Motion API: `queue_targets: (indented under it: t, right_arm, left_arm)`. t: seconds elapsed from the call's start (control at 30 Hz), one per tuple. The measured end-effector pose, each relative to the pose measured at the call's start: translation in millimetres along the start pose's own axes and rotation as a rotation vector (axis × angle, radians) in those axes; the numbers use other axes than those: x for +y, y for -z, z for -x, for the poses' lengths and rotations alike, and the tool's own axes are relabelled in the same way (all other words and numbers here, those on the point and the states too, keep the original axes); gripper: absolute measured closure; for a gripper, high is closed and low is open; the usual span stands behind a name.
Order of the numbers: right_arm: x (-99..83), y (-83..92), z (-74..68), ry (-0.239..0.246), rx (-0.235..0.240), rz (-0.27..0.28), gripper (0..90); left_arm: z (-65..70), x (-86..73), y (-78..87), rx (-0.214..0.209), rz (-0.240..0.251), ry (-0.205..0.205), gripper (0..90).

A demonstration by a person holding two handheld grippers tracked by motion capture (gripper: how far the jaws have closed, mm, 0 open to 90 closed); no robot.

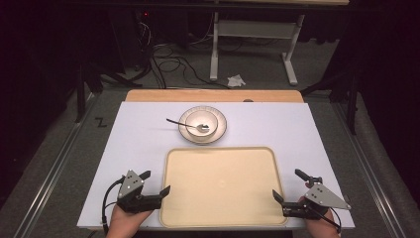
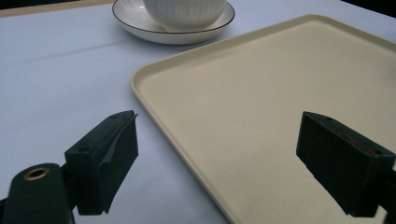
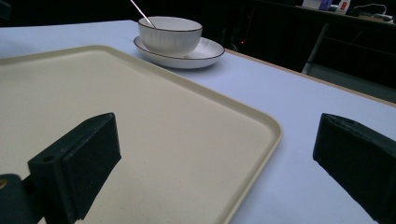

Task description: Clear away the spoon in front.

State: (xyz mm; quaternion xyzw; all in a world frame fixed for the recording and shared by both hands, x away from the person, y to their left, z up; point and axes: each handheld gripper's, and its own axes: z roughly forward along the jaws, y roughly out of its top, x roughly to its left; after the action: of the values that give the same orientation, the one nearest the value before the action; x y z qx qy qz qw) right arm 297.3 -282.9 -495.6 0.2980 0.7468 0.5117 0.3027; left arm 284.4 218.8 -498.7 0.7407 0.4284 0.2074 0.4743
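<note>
1. The left gripper [image 1: 154,183] rests near the front left corner of the table, held by a hand [image 1: 128,222] that comes in from the bottom edge. Its jaws stand wide apart with nothing between them; one jaw is over the white table cover [image 1: 138,144], the other over the left rim of the tray.
2. The right gripper [image 1: 288,184] sits at the front right corner, in the other hand [image 1: 321,225]. Its jaws are also spread wide and grip nothing, and they straddle the right rim of the tray.
3. The tray [image 1: 223,186] is cream, rectangular with rounded corners, and lies flat between the two grippers, near the front edge of the table.
4. Just behind the tray, apart from it, stands a white saucer [image 1: 220,130] with a dark rim line.
5. A white ribbed bowl [image 1: 195,119] sits on the saucer.
6. A spoon [image 1: 187,125] lies in the bowl, its handle sticking out over the rim to the left in the high view; whether its tip touches the bowl's bottom is hard to tell.
</note>
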Motion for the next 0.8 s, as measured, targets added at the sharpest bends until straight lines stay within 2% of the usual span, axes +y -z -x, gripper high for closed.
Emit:
queue_targets:
  t: [0.47,0.57,0.6,0.63,0.67,0.77,0.8]
  right_arm:
    - [-0.8,-2.1,-0.4,0.002,0.006,-0.005,1.5]
    - [-1.2,-2.7,-0.2,-0.003,0.004,-0.007,1.6]
    - [-1.3,-2.4,0.1,-0.003,-0.001,-0.009,1.6]
    - [-1.8,-2.1,0.6,-0.005,0.001,-0.007,1.7]
    - [-2.4,-1.9,1.0,-0.008,0.002,-0.007,1.7]
    - [-3.9,-1.3,2.0,-0.017,0.000,-0.015,1.7]
    - [-5.5,-0.7,5.1,-0.016,-0.005,-0.016,1.8]
  left_arm:
    - [-1.2,-0.8,-1.5,-0.002,-0.009,0.007,14.1]
    - [-3.5,-1.4,-2.0,-0.010,-0.006,0.031,15.8]
    - [-7.1,-1.1,-4.6,-0.021,-0.009,0.056,16.5]
    - [-7.1,-1.1,-4.6,-0.021,-0.009,0.056,16.8]
    - [-11.9,-1.1,-9.3,-0.027,-0.013,0.079,16.9]
    - [-15.3,-1.3,-16.0,-0.031,-0.023,0.096,16.9]
    - [-15.9,-0.4,-22.1,-0.029,-0.038,0.089,16.5]
